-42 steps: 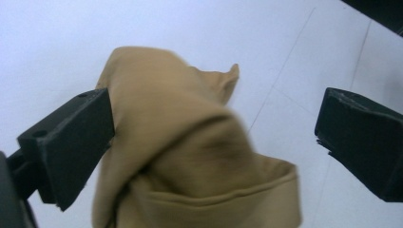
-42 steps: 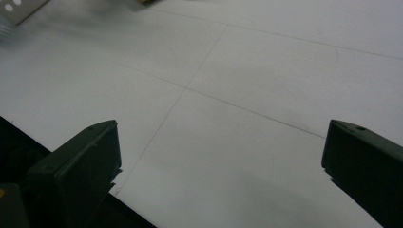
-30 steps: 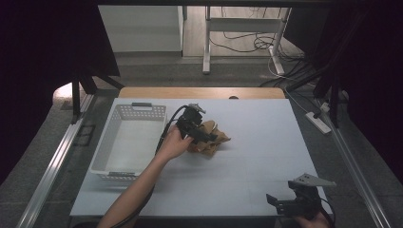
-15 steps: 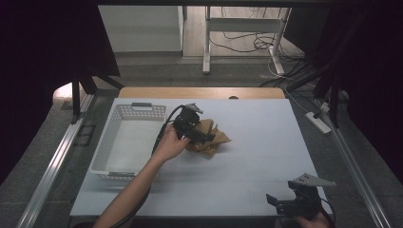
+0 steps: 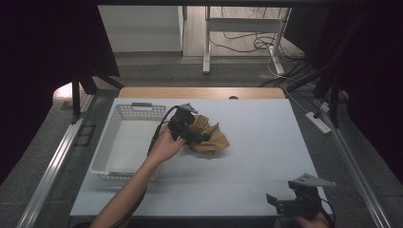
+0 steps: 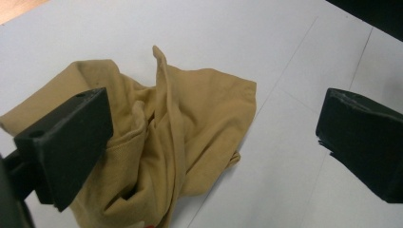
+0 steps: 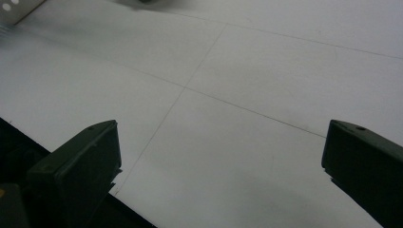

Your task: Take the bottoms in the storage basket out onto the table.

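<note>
A crumpled tan cloth [image 5: 212, 137] [image 6: 185, 137] lies on the white table near its middle. My left gripper [image 5: 196, 136] [image 6: 214, 152] hovers right over it with its jaws wide apart; the cloth sits between and beneath them, and one jaw rests against its left folds. Nothing is clamped. My right gripper [image 5: 285, 205] [image 7: 218, 171] stays at the table's front right edge, open, with bare white tabletop between its jaws.
A white perforated basket [image 5: 124, 114] stands at the left of the table [image 5: 266, 142], just left of the cloth, with nothing visible inside. A wooden strip [image 5: 199, 92] runs along the far edge. Cables and a power strip [image 5: 319, 122] lie on the floor to the right.
My left hand and gripper have shifted slightly left and back over the cloth, which has bunched a little differently. The right gripper has not moved.
</note>
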A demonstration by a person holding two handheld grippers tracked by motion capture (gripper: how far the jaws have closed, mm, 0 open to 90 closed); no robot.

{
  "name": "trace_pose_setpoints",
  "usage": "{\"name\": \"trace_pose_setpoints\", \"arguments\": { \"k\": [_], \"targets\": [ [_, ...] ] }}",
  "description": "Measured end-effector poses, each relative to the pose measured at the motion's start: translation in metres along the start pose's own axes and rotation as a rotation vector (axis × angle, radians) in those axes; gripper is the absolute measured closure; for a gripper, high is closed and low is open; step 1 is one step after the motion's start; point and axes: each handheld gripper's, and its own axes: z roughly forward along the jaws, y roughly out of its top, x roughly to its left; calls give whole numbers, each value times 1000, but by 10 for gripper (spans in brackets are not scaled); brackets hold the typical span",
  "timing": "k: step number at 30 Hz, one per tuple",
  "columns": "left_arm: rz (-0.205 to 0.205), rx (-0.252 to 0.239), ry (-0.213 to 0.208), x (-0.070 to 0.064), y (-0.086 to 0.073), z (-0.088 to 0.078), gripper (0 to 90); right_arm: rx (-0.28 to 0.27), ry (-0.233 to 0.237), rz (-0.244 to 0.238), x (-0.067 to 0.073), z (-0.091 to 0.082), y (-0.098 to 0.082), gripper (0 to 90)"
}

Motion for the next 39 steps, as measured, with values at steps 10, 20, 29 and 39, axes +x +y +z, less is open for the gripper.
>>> {"name": "trace_pose_setpoints", "arguments": {
  "k": [10, 20, 29, 39],
  "targets": [
    [-26, -1, 11, 3, -6, -11, 0, 3, -1, 0, 0, 0, 0, 0],
    [-53, 4, 32, 9, -14, -19, 3, 5, -1, 2, 0, 1, 0, 0],
    [-52, -7, 44, 12, -22, -31, 3, 7, -1, 0, 0, 1, 0, 0],
    [-70, -7, 42, 18, -36, -34, 1, 9, -1, 1, 0, 1, 0, 0]
  ]
}}
